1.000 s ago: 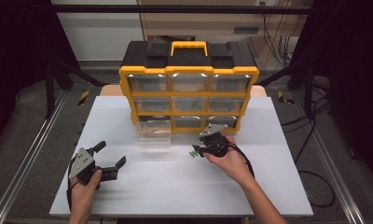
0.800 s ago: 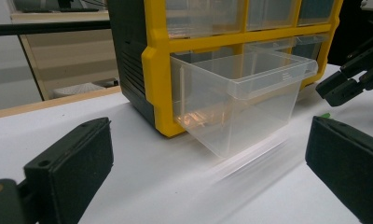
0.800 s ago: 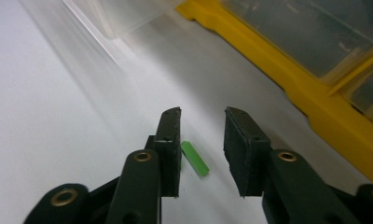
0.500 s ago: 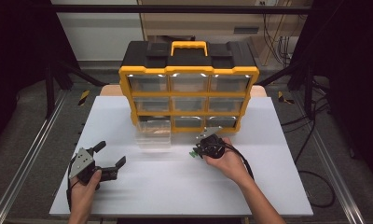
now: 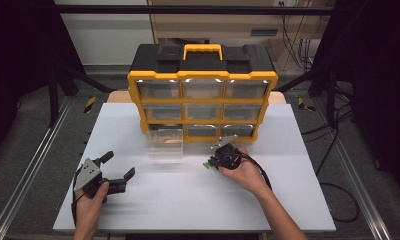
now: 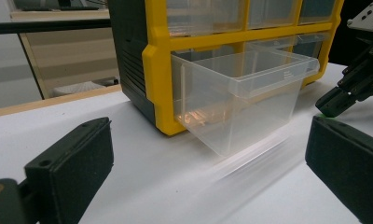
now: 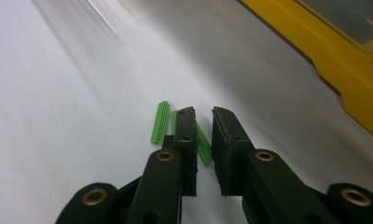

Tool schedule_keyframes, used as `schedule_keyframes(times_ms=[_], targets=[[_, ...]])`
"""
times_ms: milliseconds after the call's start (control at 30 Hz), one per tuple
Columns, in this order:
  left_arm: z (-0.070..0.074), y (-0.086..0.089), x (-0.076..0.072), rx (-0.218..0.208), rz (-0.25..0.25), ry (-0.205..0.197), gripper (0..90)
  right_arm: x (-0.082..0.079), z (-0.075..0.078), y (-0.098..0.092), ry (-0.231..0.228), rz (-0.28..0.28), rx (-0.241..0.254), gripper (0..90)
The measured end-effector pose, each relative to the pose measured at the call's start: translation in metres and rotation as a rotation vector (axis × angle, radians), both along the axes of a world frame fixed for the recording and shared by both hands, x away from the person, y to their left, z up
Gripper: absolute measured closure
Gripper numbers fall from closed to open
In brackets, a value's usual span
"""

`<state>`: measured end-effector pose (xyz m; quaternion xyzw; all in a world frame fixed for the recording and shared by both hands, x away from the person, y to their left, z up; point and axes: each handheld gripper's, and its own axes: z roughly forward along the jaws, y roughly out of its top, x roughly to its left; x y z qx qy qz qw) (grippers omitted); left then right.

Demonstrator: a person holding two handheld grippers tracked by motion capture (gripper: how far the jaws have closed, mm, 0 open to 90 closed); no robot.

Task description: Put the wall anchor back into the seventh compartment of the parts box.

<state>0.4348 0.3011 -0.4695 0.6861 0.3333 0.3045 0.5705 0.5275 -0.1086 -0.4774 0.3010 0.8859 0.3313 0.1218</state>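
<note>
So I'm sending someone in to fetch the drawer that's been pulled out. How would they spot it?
Find the yellow and black organiser at the back of the white table. Look along its bottom row to the left end: the clear plastic drawer there juts out onto the table. Every other drawer sits flush in its yellow frame.

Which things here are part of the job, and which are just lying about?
In the job:
- green plugs, one between the just-closing jaws of the right hand-held gripper
- pulled-out clear drawer
- yellow organiser

Lying about:
- left hand-held gripper, open, holding nothing
- cables at the back
</note>
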Motion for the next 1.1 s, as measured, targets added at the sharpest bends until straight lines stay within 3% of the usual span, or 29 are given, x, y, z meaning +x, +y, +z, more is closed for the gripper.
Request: schedule_keyframes(times_ms=[133,267,600,633,1100], targets=[[0.0,0.0,0.0,0.0,0.001,0.001,0.9,0.0,0.0,-0.001,0.008,0.002,0.002,84.7],[0.0,0.0,0.0,0.0,0.002,0.001,0.9,0.0,0.004,-0.002,-0.006,-0.009,0.034,84.9],[0.0,0.0,0.001,0.006,0.003,0.0,0.9,-0.019,0.041,0.0,-0.12,-0.032,0.216,84.8],[0.0,0.0,0.001,0.007,0.003,0.0,0.9,-0.022,0.048,0.002,-0.135,-0.036,0.256,84.9],[0.0,0.0,0.001,0.002,0.003,-0.001,1.0,-0.02,0.076,0.032,-0.183,-0.013,0.324,84.8]])
